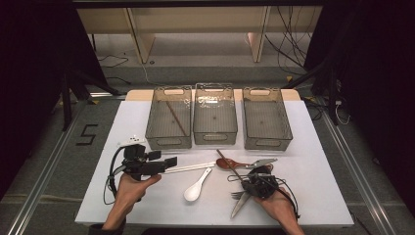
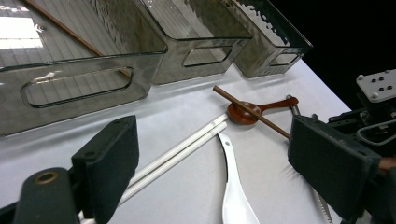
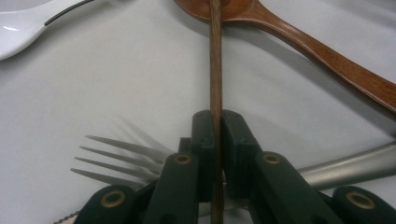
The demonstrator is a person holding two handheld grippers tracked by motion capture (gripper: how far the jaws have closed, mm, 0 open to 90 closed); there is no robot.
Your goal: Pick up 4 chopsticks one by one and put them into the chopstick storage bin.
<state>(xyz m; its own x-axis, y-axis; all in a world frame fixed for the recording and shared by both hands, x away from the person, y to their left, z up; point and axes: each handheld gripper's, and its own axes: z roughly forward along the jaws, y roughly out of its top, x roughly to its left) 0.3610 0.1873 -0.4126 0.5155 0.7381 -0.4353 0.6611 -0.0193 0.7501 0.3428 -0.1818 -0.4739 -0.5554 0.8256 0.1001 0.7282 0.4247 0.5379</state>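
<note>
A: Nearest the lens in the right gripper view, the right gripper [image 3: 215, 140] has its jaws pressed onto a brown chopstick [image 3: 215, 70], pinching it low in the frame.

B: Which way does the stick run?

A: Straight up the frame from the jaws, long axis vertical, its far end lying across the bowl of the wooden spoon [image 3: 299, 42] at the top. In the high view it slants from lower right to upper left, just below the middle bin [image 1: 215, 120].

B: And around the claw?

A: A fork [image 3: 121, 158] lies to the lower left, tines pointing left; a white spoon [image 3: 28, 25] sits upper left.

B: The other claw?

A: The left gripper [image 2: 215, 158] is spread wide, jaws at either side of the frame, over the white chopsticks [image 2: 182, 149], which run diagonally toward the upper right.
</note>
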